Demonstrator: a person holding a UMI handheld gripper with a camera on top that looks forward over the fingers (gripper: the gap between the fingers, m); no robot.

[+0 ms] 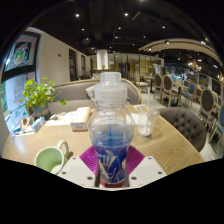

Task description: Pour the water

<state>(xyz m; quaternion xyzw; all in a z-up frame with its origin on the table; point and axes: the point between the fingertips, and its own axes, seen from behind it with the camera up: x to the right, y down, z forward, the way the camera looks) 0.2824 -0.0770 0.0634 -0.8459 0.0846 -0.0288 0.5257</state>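
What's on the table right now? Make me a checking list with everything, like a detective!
Surface: round wooden table, fairly tidy.
Job's things: clear water bottle with bluish contents, held upright between the fingers; clear glass beyond it; green cup beside the gripper.
Clutter: potted plant; tissue box.
Grippers: gripper shut on the bottle, purple pads pressed against it.
Cables: nothing seen.
Surroundings: cafe-like room, grey sofa, chairs, ceiling lights.

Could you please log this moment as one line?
hand-held gripper: shut on bottle | bottle: upright | glass: beyond | pour: not yet
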